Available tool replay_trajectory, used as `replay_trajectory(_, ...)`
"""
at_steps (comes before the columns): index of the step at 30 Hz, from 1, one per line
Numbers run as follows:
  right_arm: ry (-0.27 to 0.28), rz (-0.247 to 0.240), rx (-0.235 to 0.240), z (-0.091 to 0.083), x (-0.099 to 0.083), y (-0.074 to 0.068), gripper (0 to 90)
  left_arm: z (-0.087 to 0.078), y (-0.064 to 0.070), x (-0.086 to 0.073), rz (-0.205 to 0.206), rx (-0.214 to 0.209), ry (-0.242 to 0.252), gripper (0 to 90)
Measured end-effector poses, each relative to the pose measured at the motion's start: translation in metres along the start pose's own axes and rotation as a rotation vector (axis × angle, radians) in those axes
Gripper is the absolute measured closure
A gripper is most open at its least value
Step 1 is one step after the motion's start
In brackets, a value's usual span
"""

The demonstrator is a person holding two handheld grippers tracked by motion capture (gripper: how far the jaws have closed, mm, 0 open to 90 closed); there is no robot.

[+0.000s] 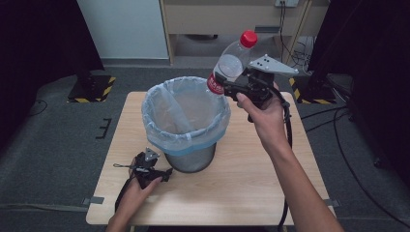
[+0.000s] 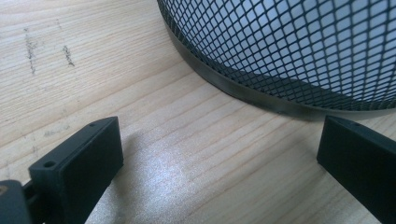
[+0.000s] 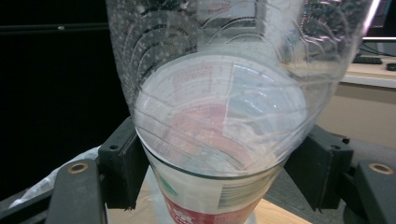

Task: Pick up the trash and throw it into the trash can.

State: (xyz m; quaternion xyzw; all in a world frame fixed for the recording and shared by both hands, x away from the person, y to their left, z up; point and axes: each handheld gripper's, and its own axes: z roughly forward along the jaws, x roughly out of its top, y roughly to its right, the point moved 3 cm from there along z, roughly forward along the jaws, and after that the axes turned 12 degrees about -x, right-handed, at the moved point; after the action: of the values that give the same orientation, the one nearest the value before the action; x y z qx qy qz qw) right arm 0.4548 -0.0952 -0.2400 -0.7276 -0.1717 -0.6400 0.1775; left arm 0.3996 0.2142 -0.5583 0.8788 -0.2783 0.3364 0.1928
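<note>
As one bin stands, right claw clamping one bottle, left claw wide.

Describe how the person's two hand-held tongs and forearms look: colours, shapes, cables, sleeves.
Both tongs are black. The right tongs carry a grey three-cornered plate with small holes, and a black cable trails down beside the forearm. The left tongs carry a smaller grey plate. Their jaws are flat rectangular blocks. No sleeves show on either forearm.

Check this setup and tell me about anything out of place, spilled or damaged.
Nothing stands out. The right gripper holds an empty plastic bottle, red cap on, tilted above the rim of the mesh wastebasket. The basket stands upright on the table, its blue liner folded over the rim. The left gripper rests open beside its base. No spills.
</note>
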Motion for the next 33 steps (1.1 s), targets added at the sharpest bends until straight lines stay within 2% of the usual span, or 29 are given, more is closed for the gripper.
replay_trajectory(4,-0.008,-0.012,0.021,0.003,-0.004,-0.008,28.0,0.0,0.0,0.0,0.0,0.0,0.0,0.0)
replay_trajectory(11,-0.052,-0.031,0.058,0.014,-0.019,-0.022,27.9,0.0,0.0,0.0,0.0,0.0,0.0,0.0)
replay_trajectory(18,-0.117,-0.058,0.08,0.025,-0.036,-0.028,27.8,0.0,0.0,0.0,0.0,0.0,0.0,0.0)
replay_trajectory(20,-0.134,-0.053,0.088,0.027,-0.04,-0.029,27.5,0.0,0.0,0.0,0.0,0.0,0.0,0.0)
replay_trajectory(21,-0.147,-0.051,0.095,0.028,-0.043,-0.03,26.1,0.0,0.0,0.0,0.0,0.0,0.0,0.0)
replay_trajectory(25,-0.177,-0.04,0.101,0.028,-0.049,-0.029,8.8,0.0,0.0,0.0,0.0,0.0,0.001,0.0)
replay_trajectory(27,-0.16,-0.043,0.091,0.024,-0.049,-0.026,7.2,0.0,0.0,0.0,0.0,-0.001,0.0,0.0)
replay_trajectory(31,-0.114,-0.004,0.073,0.013,-0.042,-0.014,3.7,0.0,0.0,0.0,0.0,0.0,0.0,0.0)
replay_trajectory(33,-0.086,0.002,0.052,0.007,-0.038,-0.006,4.7,0.0,0.0,0.0,0.0,0.0,-0.001,0.0)
